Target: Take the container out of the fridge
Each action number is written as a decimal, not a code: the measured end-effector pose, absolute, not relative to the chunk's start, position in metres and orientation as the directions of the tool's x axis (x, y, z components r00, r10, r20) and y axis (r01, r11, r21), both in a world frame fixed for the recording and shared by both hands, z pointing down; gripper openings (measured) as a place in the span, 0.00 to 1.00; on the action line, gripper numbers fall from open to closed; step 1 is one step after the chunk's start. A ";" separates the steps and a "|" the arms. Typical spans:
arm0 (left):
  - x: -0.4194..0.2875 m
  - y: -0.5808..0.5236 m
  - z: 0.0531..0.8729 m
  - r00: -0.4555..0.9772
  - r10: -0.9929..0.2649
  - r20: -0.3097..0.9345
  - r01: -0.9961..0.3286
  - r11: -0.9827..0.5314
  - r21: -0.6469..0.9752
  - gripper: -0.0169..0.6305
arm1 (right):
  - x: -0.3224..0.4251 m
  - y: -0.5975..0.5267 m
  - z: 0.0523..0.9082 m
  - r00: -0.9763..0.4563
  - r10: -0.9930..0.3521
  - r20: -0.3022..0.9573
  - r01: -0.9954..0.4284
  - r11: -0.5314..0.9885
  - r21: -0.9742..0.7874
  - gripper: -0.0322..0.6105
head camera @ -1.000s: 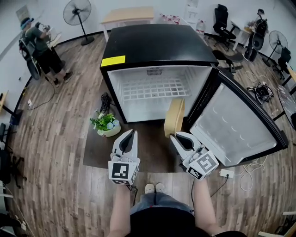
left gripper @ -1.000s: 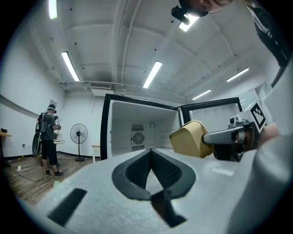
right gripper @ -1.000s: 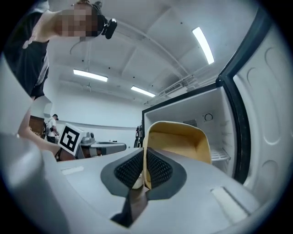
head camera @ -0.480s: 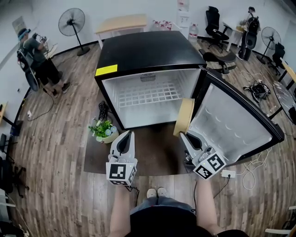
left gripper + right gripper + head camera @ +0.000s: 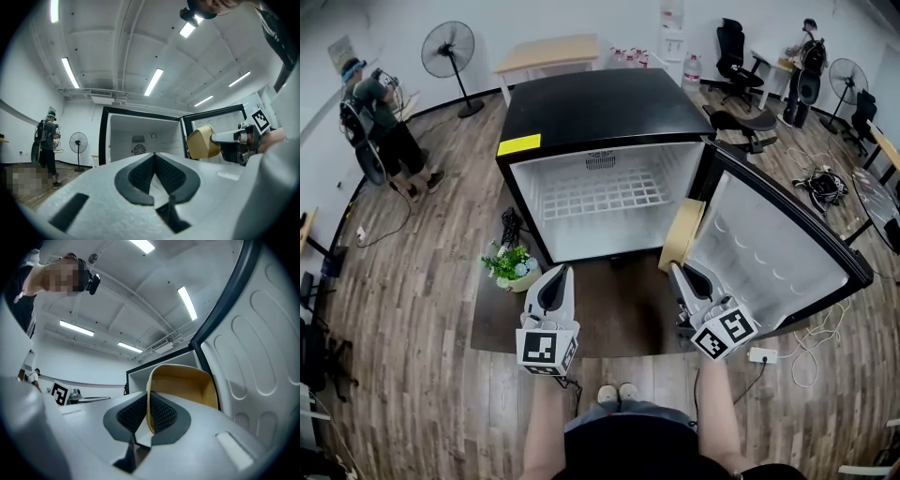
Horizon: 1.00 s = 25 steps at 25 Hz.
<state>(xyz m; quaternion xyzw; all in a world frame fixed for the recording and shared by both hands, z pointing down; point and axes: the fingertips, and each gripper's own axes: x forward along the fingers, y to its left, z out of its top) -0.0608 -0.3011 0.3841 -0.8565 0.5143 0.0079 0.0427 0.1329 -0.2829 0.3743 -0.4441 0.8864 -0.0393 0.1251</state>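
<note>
The right tool pinches one side wall of the tan plastic container. The container juts ahead of the tool's tips, outside the fridge and just beside its open door. It stands on edge, its long axis continuing the tool's line and its mouth facing the tool's right. The left tool is closed and empty.
</note>
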 end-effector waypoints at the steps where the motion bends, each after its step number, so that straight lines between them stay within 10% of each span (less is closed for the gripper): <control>1: -0.061 -0.301 0.384 0.471 -0.880 -0.058 -0.882 -0.468 -0.064 0.03 | 0.132 -0.284 0.375 -0.569 -0.802 -0.180 -0.784 0.595 -0.177 0.09; 25: -0.058 -0.293 0.385 0.467 -0.882 -0.060 -0.884 -0.464 -0.060 0.03 | 0.126 -0.282 0.376 -0.569 -0.805 -0.169 -0.791 0.592 -0.158 0.09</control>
